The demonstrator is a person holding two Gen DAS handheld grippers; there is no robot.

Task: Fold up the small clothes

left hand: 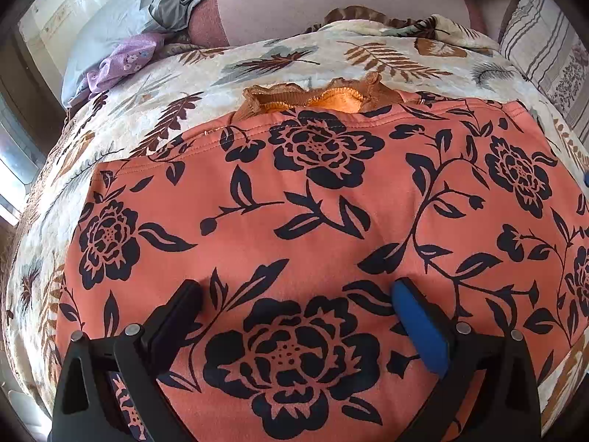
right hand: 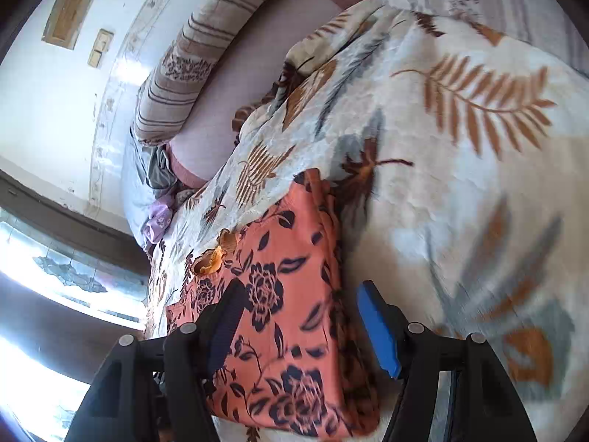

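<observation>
A coral garment [left hand: 331, 202] with a dark flower print lies flat and folded on the leaf-print blanket [left hand: 257, 62]. Its brown-orange ruffled trim [left hand: 313, 95] peeks out at the far edge. My left gripper [left hand: 296, 287] hovers over the near part of the garment, jaws spread wide and nothing pinched between them. In the tilted right wrist view the same garment [right hand: 279, 250] sits beneath my right gripper [right hand: 302, 287], near its folded edge. That gripper is open too, its pads clear of the cloth. The ruffle [right hand: 215, 254] shows at the garment's far corner.
The blanket [right hand: 441, 147] covers most of the bed. Striped pillows [left hand: 545, 44] [right hand: 184, 66] lie at the head. A purple cloth [left hand: 121, 62] [right hand: 158, 217] and a grey-blue cloth [left hand: 147, 7] sit at the far left. A bright window [right hand: 55, 258] is beside the bed.
</observation>
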